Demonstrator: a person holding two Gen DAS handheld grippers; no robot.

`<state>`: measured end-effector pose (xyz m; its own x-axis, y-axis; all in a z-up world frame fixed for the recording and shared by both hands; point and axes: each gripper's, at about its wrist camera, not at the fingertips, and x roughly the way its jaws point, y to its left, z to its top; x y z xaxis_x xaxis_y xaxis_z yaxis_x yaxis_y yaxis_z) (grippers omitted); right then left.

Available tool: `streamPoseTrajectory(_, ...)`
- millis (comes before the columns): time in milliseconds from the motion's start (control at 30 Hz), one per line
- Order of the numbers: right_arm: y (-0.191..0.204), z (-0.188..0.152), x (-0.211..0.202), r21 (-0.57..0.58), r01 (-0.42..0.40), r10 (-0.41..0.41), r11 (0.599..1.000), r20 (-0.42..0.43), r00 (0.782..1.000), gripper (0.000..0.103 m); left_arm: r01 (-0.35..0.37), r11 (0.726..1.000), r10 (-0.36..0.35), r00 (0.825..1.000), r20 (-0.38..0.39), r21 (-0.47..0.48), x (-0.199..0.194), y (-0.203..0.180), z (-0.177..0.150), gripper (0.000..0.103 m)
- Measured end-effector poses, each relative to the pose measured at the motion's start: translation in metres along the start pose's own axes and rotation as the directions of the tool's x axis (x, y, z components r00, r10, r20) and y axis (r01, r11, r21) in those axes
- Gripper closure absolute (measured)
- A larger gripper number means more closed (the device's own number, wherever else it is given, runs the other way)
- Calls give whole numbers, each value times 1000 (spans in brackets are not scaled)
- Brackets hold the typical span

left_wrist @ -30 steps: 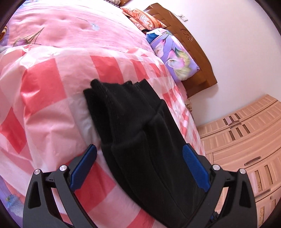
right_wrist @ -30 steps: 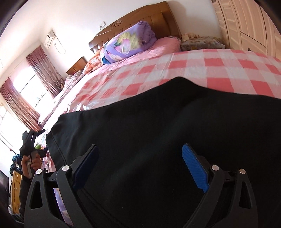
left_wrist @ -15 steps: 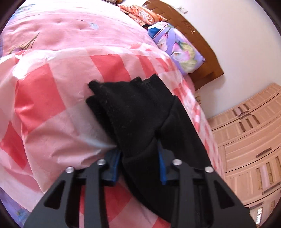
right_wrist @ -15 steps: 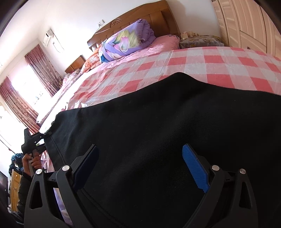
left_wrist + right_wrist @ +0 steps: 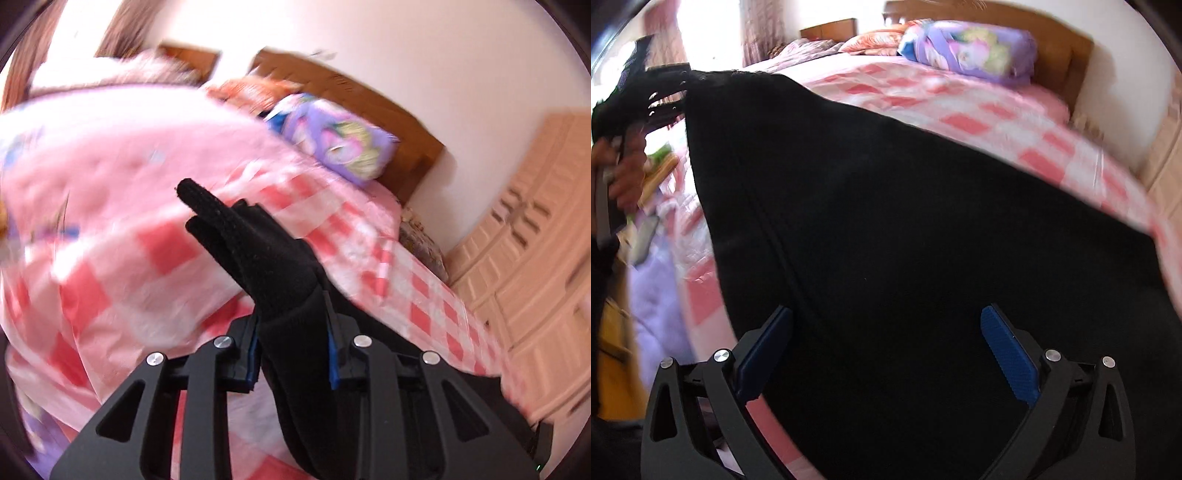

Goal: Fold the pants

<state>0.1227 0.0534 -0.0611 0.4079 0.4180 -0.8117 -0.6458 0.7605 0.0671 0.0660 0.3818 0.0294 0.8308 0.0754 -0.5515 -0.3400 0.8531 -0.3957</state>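
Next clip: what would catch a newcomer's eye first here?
The black fabric pants sprawl across the pink-and-white checked bedspread, filling the right wrist view. The left gripper is clamped on their leg end, jaws just closed, while the right gripper gapes open above them.

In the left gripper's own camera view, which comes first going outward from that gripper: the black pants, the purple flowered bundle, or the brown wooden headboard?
1. Black pants: clamped between the left gripper's blue pads, which have just been closing on the leg ends.
2. Purple flowered bundle: upper right, at the head of the pink checked bed.
3. Brown wooden headboard: directly behind the bundle, against the wall.
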Motion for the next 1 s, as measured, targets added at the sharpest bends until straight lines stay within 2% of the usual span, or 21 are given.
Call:
streamPoseTrajectory(67,-17,-3,-19,74,-22,17,997,72,997,5,-9,991,3,999,47,136,-15,-41,1,77)
streamPoseTrajectory(133,-44,-9,-46,166,-54,26,985,166,986,5,-6,960,-20,996,91,279,-28,-86,-6,77)
streamPoseTrajectory(233,-90,-23,-81,327,-62,-30,943,268,963,5,25,862,-91,990,107,505,-40,-163,-36,77)
streamPoseTrajectory(333,-132,-41,-107,469,-66,-107,881,332,937,5,60,720,-137,989,57,691,-34,-229,-93,77)
streamPoseTrajectory(367,-143,-48,-115,509,-71,-129,858,347,929,5,80,644,-141,990,16,761,-27,-251,-124,77)
streamPoseTrajectory(400,-156,-58,-125,553,-77,-156,829,362,919,5,97,583,-135,991,-21,806,-19,-262,-149,77)
streamPoseTrajectory(433,-165,-65,-132,579,-80,-173,811,369,913,5,135,491,-111,990,-92,861,-5,-275,-186,77)
streamPoseTrajectory(467,-169,-71,-136,592,-77,-185,802,369,911,5,173,430,-90,985,-149,886,5,-280,-210,76)
streamPoseTrajectory(500,-174,-76,-141,603,-65,-200,795,362,911,5,209,376,-69,978,-198,903,13,-283,-232,66)
streamPoseTrajectory(533,-177,-81,-144,609,-54,-211,792,355,911,5,179,316,-55,984,-170,932,16,-284,-252,61)
streamPoseTrajectory(567,-178,-84,-145,611,-51,-214,790,353,911,5,80,249,-68,996,-65,965,11,-283,-267,59)
streamPoseTrajectory(600,-180,-89,-145,613,-55,-208,788,350,913,5,84,233,-86,994,-66,969,6,-282,-269,49)
streamPoseTrajectory(633,-182,-93,-144,614,-66,-195,786,348,917,5,183,248,-133,979,-154,951,-3,-278,-260,39)
streamPoseTrajectory(667,-181,-96,-141,615,-81,-177,785,347,921,5,249,261,-183,961,-206,933,-12,-274,-251,21)
streamPoseTrajectory(733,-183,-97,-130,605,-131,-111,785,346,932,5,315,279,-284,929,-235,907,-37,-257,-233,14)
streamPoseTrajectory(767,-178,-95,-122,593,-163,-63,789,342,938,5,322,298,-298,926,-233,899,-43,-249,-227,14)
streamPoseTrajectory(800,-174,-98,-118,584,-184,-30,791,337,941,5,322,343,-299,928,-223,882,-47,-238,-217,13)
streamPoseTrajectory(833,-170,-97,-111,573,-213,11,791,334,942,5,307,424,-275,940,-201,852,-45,-222,-202,13)
streamPoseTrajectory(867,-163,-93,-101,556,-261,75,789,334,939,5,281,487,-244,953,-180,827,-41,-207,-192,13)
streamPoseTrajectory(933,-150,-88,-91,531,-307,145,790,325,935,5,176,623,-142,984,-112,762,-27,-168,-169,13)
streamPoseTrajectory(1000,-133,-82,-84,500,-307,168,810,303,938,15,112,704,-77,994,-82,701,-20,-139,-153,14)
